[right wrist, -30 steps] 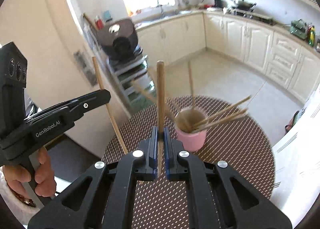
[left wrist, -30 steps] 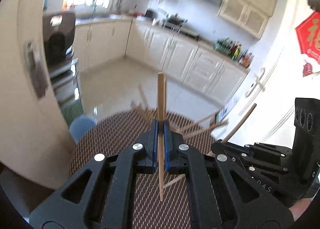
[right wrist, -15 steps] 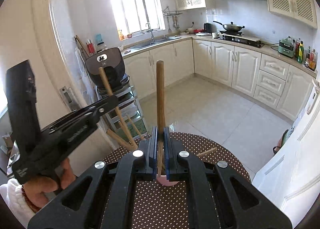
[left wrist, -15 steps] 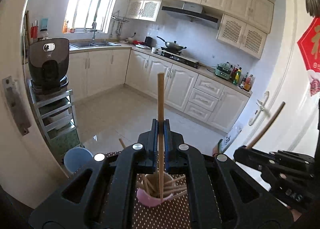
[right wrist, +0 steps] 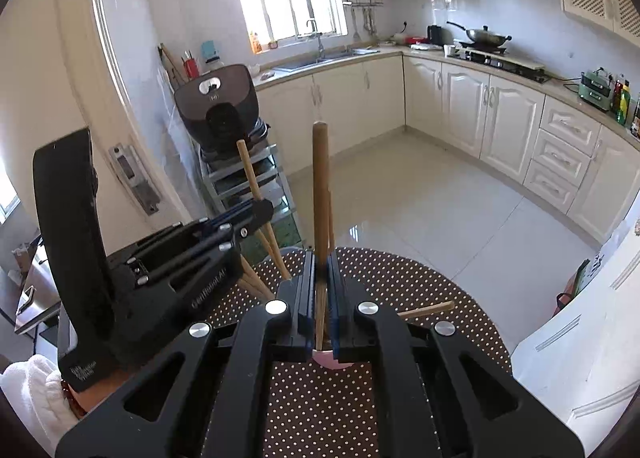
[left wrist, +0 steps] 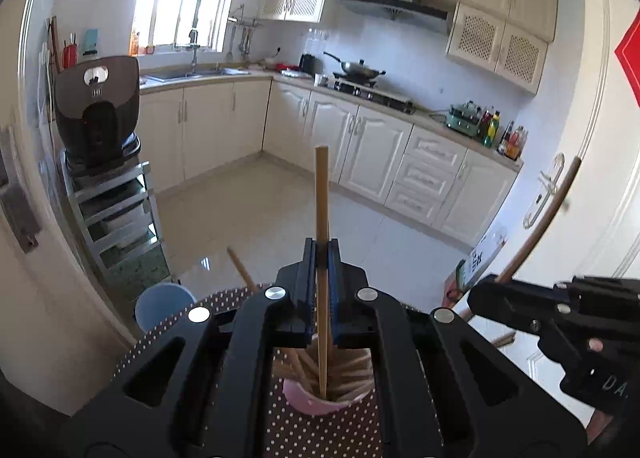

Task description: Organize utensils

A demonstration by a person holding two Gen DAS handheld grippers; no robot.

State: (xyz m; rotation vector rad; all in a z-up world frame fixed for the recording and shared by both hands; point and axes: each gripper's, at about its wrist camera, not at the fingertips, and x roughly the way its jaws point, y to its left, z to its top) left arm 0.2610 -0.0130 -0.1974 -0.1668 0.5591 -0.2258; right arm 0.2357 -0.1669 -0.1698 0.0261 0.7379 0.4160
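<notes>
**Left wrist view: two chopsticks held upright over a pink cup**

Left wrist view looks over a round table (left wrist: 168,338) with a brown, white-dotted cover, set in a cream kitchen. A dark appliance (left wrist: 98,105) sits on a metal rack to the left, and a blue stool (left wrist: 160,304) stands just beyond the table edge. On the left gripper's side, in the right wrist view, lettering reads "GenRobot.AI".

The left gripper (left wrist: 321,270) is clamped on a pale wooden chopstick (left wrist: 321,193), upright, its lower tip inside the pink cup (left wrist: 320,402), which already holds a fan of similar sticks. The right gripper (right wrist: 321,282) is pinched on a darker, round-topped chopstick (right wrist: 320,185), also upright; its own fingers hide most of the cup below.
</notes>
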